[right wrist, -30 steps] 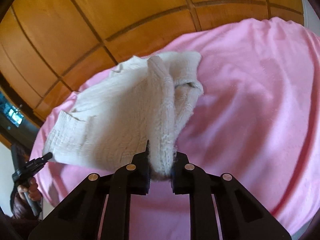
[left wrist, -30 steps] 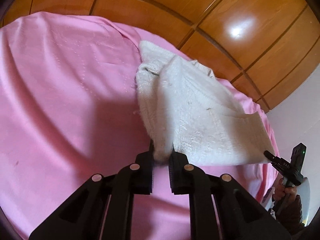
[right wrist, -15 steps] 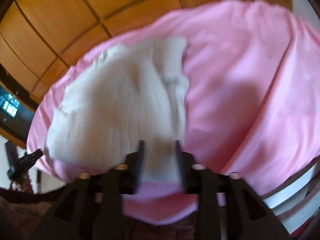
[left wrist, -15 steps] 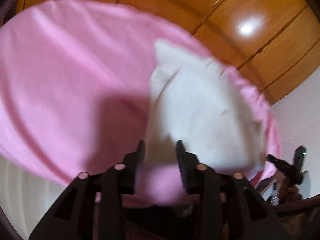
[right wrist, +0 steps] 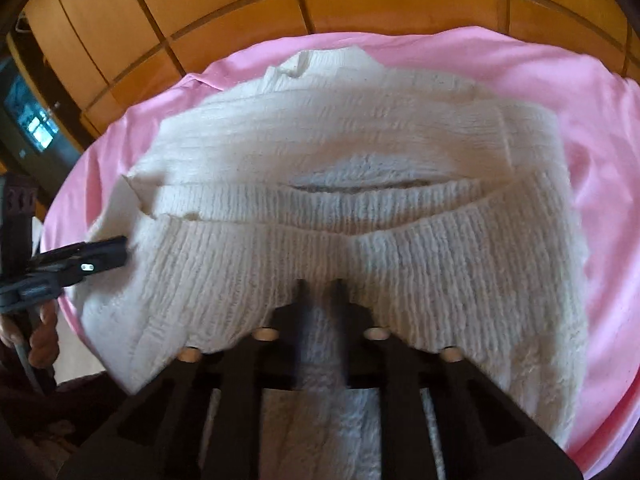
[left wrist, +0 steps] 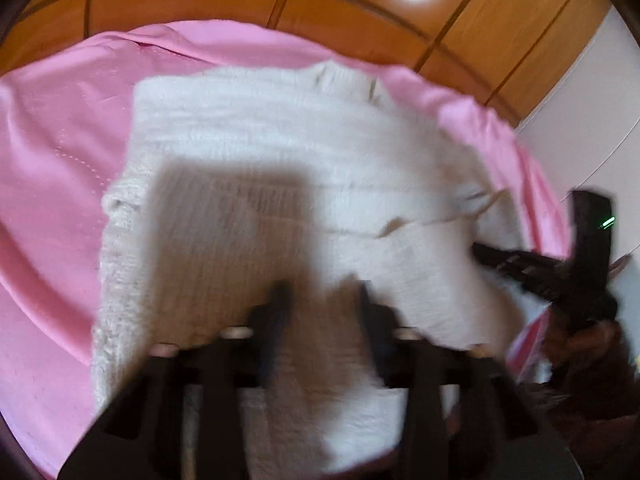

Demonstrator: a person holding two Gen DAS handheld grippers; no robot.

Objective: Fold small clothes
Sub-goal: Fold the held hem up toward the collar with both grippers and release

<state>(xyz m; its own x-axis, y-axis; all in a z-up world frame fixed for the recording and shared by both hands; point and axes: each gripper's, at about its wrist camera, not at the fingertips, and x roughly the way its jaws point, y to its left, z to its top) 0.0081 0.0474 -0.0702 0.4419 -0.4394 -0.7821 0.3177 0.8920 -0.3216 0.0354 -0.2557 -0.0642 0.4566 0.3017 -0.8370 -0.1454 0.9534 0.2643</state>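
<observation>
A cream knitted sweater [left wrist: 280, 152] lies spread over the pink sheet [left wrist: 60, 140], its ribbed hem toward me. My left gripper [left wrist: 322, 296] hovers over the near hem with its jaws apart; the view is blurred. My right gripper [right wrist: 319, 286] has its jaws close together with a strip of the sweater [right wrist: 320, 208] between them at the hem. Each gripper shows in the other's view: the right one in the left wrist view [left wrist: 520, 264] and the left one in the right wrist view [right wrist: 80, 260], both at the sweater's side edges.
The pink sheet [right wrist: 560, 92] covers a bed or table whose near edge lies just under the grippers. Wooden wall panels [right wrist: 320, 0] stand behind it. A white wall [left wrist: 592, 100] is at the right in the left wrist view.
The sweater hung bunched from both grippers a second ago and now lies spread flat. Both grippers swung toward the near edge. The left jaws have opened.
</observation>
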